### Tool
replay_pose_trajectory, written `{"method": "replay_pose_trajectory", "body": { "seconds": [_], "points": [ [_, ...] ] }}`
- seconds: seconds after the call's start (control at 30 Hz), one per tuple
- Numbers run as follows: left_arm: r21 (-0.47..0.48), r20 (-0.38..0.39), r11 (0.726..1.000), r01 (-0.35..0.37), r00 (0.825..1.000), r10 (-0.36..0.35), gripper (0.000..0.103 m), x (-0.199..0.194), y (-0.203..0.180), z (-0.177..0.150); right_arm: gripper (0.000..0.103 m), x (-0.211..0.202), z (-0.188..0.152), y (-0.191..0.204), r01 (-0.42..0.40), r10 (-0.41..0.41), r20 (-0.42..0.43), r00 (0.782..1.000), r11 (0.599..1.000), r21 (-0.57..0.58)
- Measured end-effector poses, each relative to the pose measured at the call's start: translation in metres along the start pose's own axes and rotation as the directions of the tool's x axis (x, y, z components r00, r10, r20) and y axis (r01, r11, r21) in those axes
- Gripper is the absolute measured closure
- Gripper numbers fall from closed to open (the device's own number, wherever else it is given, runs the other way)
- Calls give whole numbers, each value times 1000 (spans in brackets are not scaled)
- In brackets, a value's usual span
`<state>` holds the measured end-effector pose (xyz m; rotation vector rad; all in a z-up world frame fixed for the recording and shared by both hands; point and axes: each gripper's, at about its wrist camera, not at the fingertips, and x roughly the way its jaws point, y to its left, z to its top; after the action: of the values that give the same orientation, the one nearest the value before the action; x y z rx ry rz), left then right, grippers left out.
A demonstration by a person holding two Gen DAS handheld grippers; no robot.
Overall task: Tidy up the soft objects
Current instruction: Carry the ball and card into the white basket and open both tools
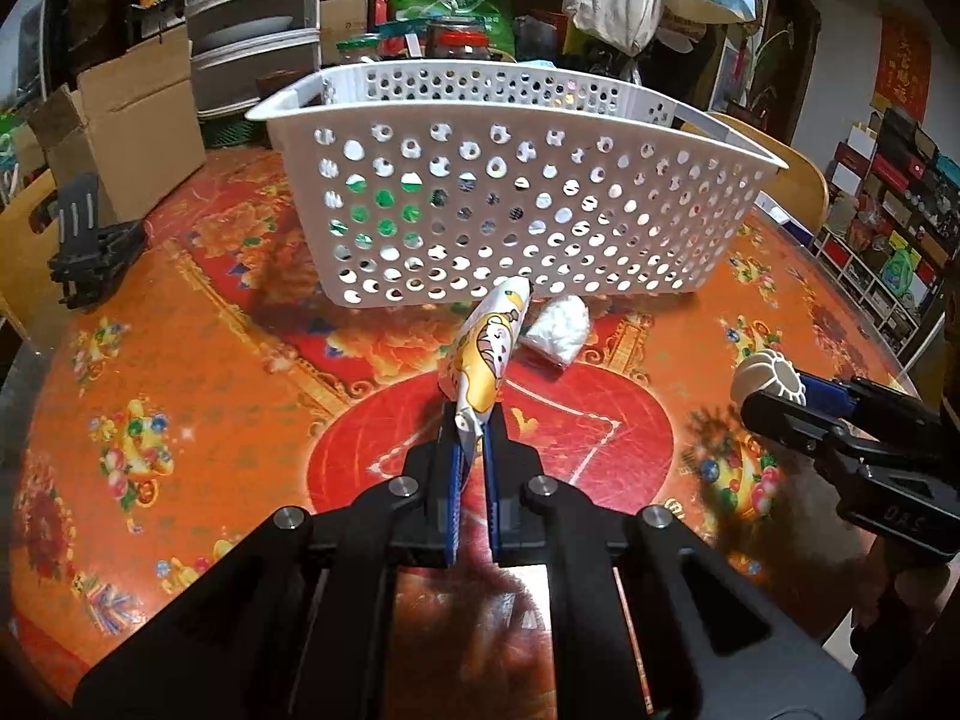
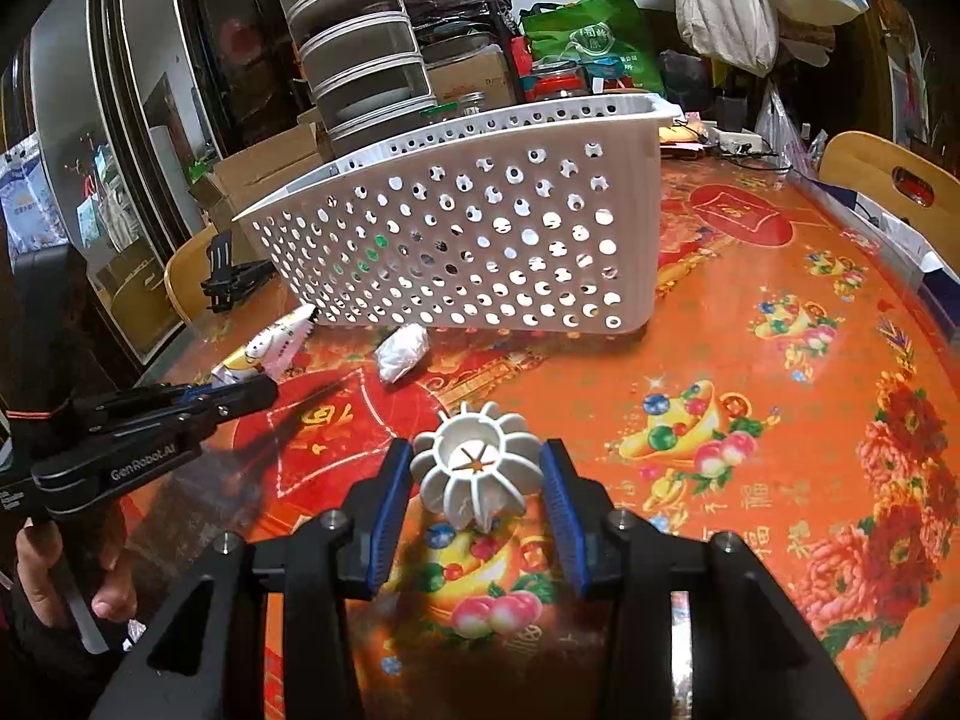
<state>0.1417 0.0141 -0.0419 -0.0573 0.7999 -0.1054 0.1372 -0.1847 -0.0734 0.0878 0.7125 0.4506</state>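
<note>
So from where I'm sitting, the biggest thing is the round table with its loud red-and-orange festive cloth, taking up most of both views. On it, toward the far side, stands the white perforated basket, upright, with what looks like something green showing through its holes, though I can't tell what. Behind it is the usual clutter: a cardboard box at the left edge and a stack of clear drawers.

My left gripper is pressed together on the tail end of a printed snack packet, white and yellow with a cartoon on it. The packet sticks out ahead of the fingers, off the cloth, pointing at the basket's near wall.

My right gripper is pinching a white ribbed flower-shaped thing, blue pads touching it on both sides, held above the cloth.

Smallest bit: a crumpled white plastic bundle lying on the table just in front of the basket, between the two grippers.
</note>
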Motion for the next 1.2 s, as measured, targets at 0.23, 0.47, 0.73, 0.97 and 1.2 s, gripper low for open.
{"method": "replay_pose_trajectory", "body": {
  "seconds": [0.23,0.47,0.73,0.97,1.2],
  "points": [
    [-7,18,1000,-22,1000,22,97,-12,8,-2,60,-2,0,5,26,-27,-1,1000,1000,-16],
    [-3,43,999,-35,998,36,97,-23,9,0,60,-20,7,12,10,-9,21,1000,999,-38],
    [12,77,999,-45,996,44,97,-40,5,4,60,-53,30,18,-10,14,69,998,998,-63],
    [18,104,998,-54,993,52,97,-56,2,9,60,-73,44,27,-13,23,104,994,996,-92],
    [23,136,999,-36,990,33,97,-77,5,34,60,-91,81,31,6,11,128,992,991,-132]
  ]
}}
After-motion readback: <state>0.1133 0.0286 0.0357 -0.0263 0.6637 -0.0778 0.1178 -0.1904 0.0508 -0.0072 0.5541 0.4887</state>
